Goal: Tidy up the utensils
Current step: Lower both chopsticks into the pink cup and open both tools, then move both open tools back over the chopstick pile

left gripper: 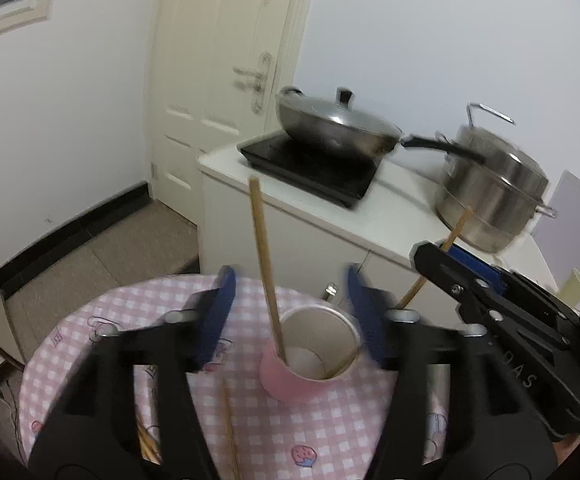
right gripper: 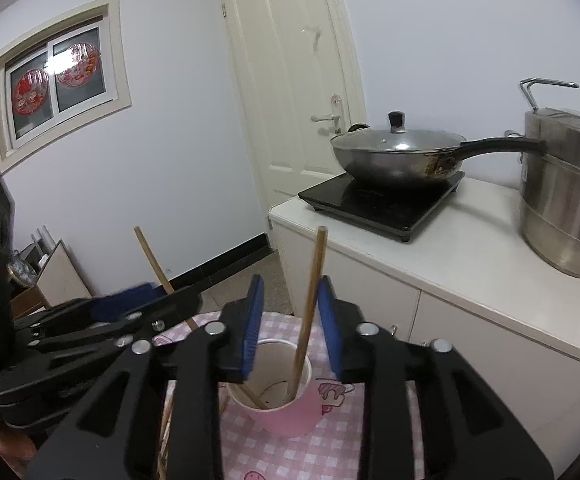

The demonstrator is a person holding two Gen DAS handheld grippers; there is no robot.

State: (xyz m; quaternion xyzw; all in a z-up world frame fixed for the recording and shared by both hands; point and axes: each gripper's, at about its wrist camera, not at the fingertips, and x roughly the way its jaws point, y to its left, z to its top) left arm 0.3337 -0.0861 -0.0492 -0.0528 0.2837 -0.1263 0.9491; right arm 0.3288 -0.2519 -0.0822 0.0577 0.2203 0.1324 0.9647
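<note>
Both tongs point(left gripper: 290, 316) point(right gripper: 290, 328) open; chopstick tips point(right gripper: 260, 402) hidden.

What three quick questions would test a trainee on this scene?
1. True or false: the pink cup lies tipped on its side.
2. How many chopsticks stand in the cup? A) one B) two C) four
3. What sits on the black cooktop?

Key: 1. False, it stands upright. 2. B. 3. A lidded wok.
</note>
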